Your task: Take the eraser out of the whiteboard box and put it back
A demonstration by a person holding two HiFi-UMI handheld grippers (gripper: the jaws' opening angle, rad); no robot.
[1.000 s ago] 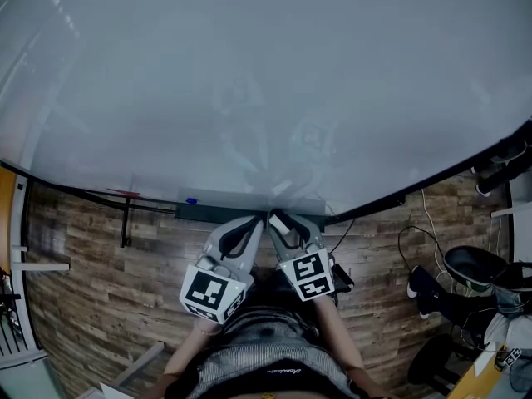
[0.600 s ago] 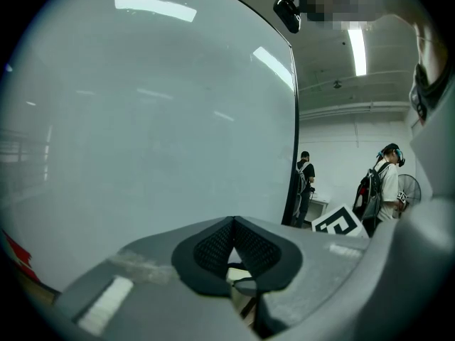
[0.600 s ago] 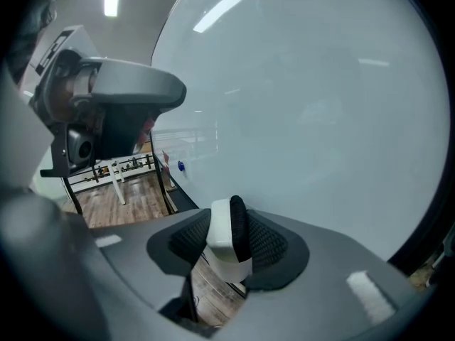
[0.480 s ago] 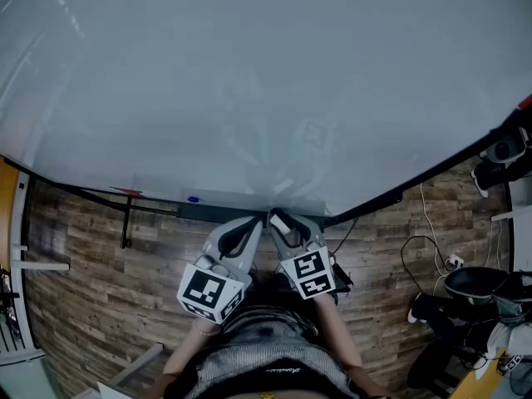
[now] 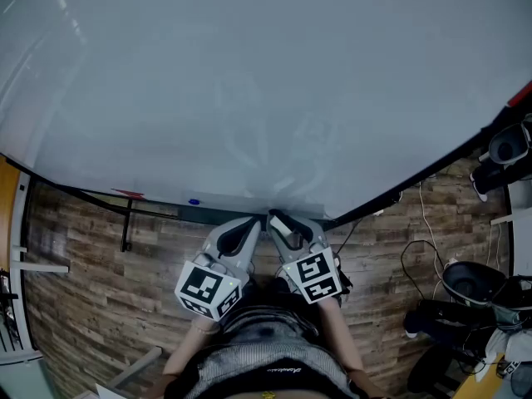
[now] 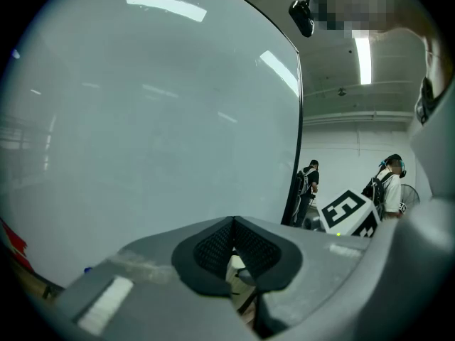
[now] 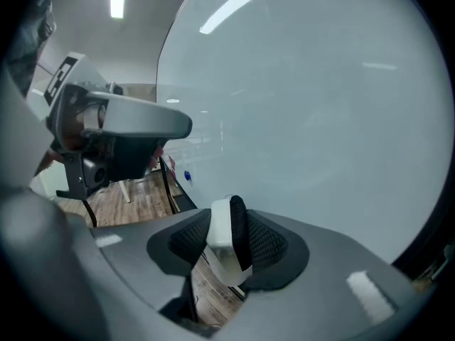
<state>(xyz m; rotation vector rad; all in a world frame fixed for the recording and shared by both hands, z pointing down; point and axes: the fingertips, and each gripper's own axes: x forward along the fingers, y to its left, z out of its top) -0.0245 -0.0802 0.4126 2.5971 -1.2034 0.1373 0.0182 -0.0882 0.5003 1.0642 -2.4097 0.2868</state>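
Both at the whiteboard (image 5: 249, 81): right gripper (image 7: 227, 222) pinches the eraser (image 7: 220, 227), left gripper (image 6: 232, 241) pressed together.

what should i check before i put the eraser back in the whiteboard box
1. eraser gripped by right tool: ok, clamped between its jaws
2. left tool empty: ok, jaws together on nothing
3. whiteboard box in sight: ok, dark tray under the board
4. room in the box: cannot tell, its inside is hidden
5. eraser lined up over the box: cannot tell, the tools cover that spot
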